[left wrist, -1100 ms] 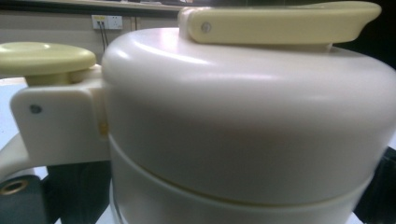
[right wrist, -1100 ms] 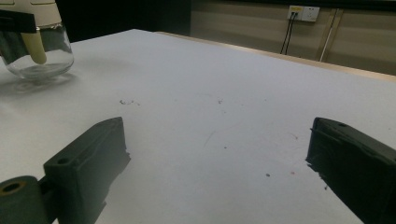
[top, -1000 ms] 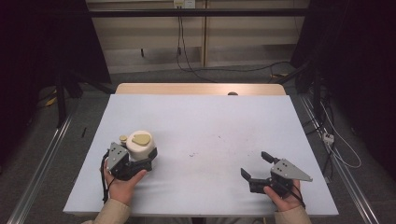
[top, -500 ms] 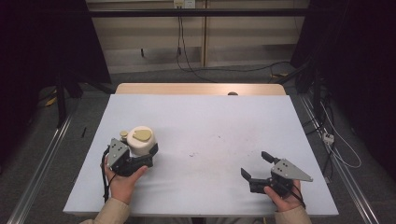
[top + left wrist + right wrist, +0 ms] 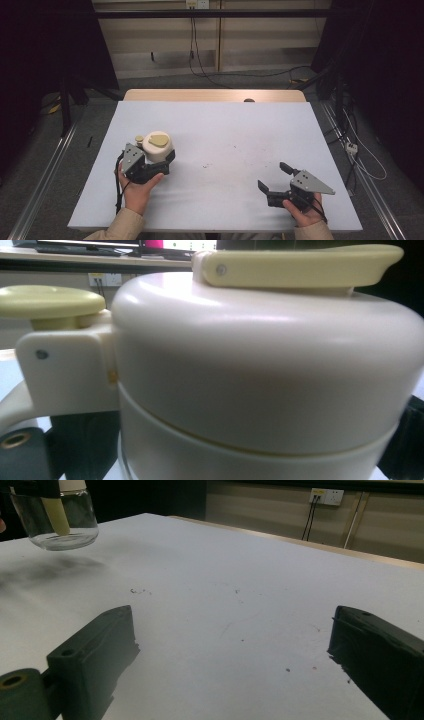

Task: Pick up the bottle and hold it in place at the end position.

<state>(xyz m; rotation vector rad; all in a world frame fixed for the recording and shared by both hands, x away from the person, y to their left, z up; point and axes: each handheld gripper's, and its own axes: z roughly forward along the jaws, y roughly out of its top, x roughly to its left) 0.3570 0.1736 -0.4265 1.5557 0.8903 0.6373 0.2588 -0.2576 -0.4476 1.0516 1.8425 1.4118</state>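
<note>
Gripping the cream-lidded jar [image 5: 157,146] on the bench's [image 5: 230,130] left side, the left gripper [image 5: 150,165] should squeeze evenly, keeping it upright; the right gripper's [image 5: 274,179] fingers [image 5: 95,650] rest spread, empty.

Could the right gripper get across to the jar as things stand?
Probably yes: the right gripper is open with bare table between it and the jar, though the left gripper already clamps the jar's lid.
</note>
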